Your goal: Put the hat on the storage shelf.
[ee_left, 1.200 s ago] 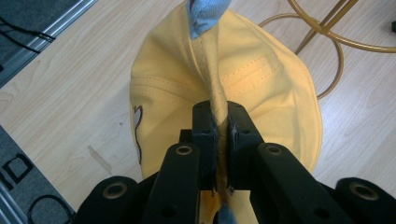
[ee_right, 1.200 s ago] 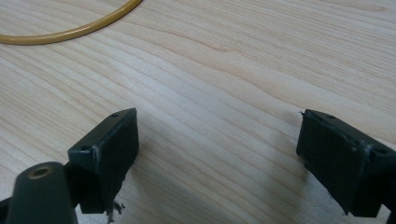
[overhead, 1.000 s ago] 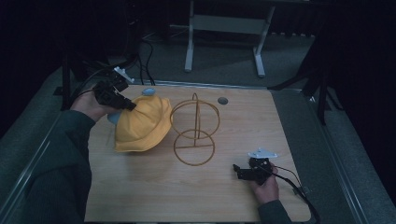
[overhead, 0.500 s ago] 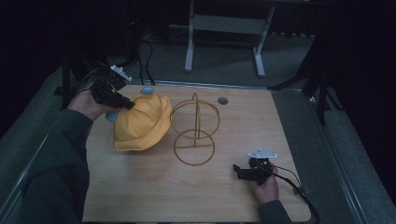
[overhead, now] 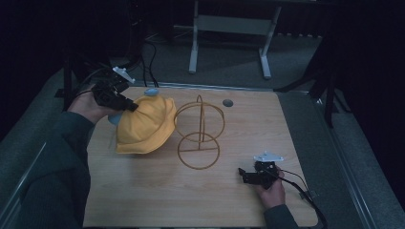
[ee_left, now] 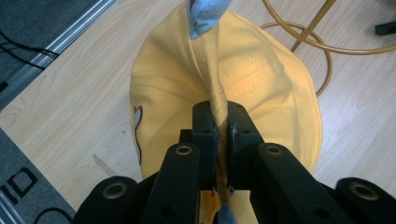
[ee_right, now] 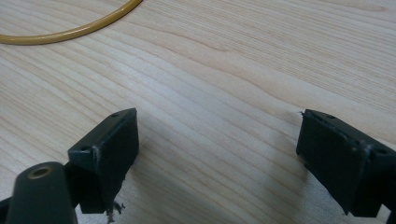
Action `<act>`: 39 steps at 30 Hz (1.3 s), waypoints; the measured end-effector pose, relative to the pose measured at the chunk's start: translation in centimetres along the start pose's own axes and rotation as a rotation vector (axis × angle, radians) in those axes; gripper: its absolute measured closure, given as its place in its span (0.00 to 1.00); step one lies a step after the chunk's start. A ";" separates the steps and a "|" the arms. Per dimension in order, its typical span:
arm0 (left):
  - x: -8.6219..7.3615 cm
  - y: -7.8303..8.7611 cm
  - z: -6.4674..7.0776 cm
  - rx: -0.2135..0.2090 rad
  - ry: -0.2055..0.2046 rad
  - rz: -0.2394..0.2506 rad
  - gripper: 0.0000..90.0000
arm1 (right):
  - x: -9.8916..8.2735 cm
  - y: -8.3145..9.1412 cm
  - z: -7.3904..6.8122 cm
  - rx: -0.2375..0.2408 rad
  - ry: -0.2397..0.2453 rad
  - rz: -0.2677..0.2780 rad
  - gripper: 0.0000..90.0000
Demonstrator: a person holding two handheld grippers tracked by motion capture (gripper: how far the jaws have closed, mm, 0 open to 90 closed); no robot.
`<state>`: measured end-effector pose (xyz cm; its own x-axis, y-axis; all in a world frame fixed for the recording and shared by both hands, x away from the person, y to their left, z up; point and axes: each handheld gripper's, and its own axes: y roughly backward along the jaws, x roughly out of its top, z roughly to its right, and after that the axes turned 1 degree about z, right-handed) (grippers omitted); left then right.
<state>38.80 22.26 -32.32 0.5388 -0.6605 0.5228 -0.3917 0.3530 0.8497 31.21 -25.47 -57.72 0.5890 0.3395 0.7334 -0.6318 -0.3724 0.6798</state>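
A yellow hat (overhead: 143, 126) with a light blue lining hangs over the left part of the wooden table (overhead: 200, 200), its lower edge near the wood. My left gripper (overhead: 130, 107) is shut on a pinched fold of the hat's cloth (ee_left: 218, 100), and the blue lining (ee_left: 205, 14) shows beyond it. A yellow wire stand (overhead: 199, 131), made of two rings and an upright hoop, stands just right of the hat. My right gripper (overhead: 244, 175) rests low at the front right, open, with bare wood between its fingers (ee_right: 112, 149).
A small grey disc (overhead: 228, 102) lies near the table's far edge. Part of the stand's base ring (ee_right: 70, 30) curves across the right gripper view. Metal rails border the table, with cables and a frame's legs beyond on the floor.
My left gripper has risen and moved slightly away with the hat, lifting its crown. The right gripper has stayed still.
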 end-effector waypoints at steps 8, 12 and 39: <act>-0.2 0.6 0.0 0.001 -0.008 0.011 0.94 | 0.0 0.0 0.0 0.000 0.001 0.000 0.14; -0.4 0.9 0.0 -0.008 -0.016 0.018 0.94 | 0.0 0.0 0.0 0.000 0.000 0.000 0.14; -1.2 2.4 -0.4 0.000 -0.010 0.036 0.94 | 0.0 0.0 0.0 0.000 0.002 -0.001 0.14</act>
<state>37.50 24.19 -30.85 0.5170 -0.6542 0.5520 -0.4108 0.3762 0.8305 31.22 -25.49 -57.72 0.5883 0.3416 0.7330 -0.6315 -0.3721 0.6803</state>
